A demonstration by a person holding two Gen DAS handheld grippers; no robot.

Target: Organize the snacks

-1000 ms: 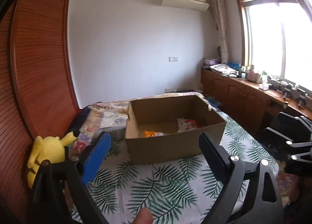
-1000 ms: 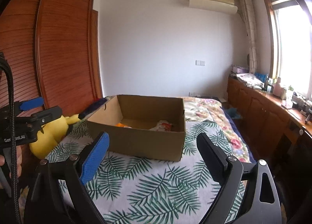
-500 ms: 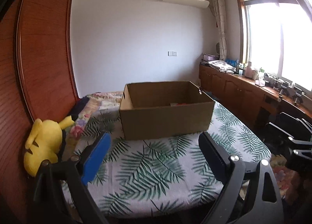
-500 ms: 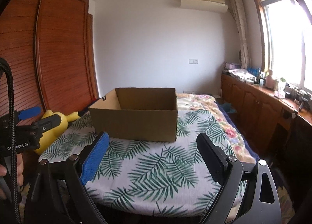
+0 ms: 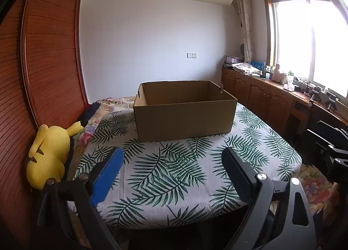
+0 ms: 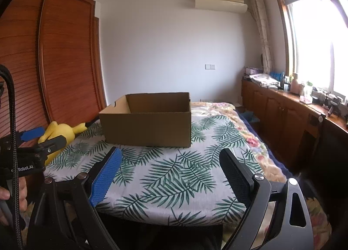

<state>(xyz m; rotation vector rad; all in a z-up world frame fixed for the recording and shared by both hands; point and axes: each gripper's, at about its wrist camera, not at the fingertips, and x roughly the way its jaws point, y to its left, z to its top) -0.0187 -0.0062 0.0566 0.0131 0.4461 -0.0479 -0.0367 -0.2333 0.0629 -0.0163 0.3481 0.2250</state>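
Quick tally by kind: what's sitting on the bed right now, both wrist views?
Cardboard box: 1
Yellow plush toy: 1, at the bed's edge by the wardrobe
Snacks: 0 visible; the box's inside is hidden from this low angle
Total: 2

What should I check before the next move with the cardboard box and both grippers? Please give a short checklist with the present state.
1. Left gripper open and holding nothing: ok.
2. Right gripper open and holding nothing: ok.
3. Cardboard box upright, top open, on the leaf-print cloth: ok.
4. Snacks inside the box: cannot tell, the near wall hides the bottom.
5. Snacks left outside to collect: none visible on the cloth.
6. Yellow plush toy apart from the box: ok.
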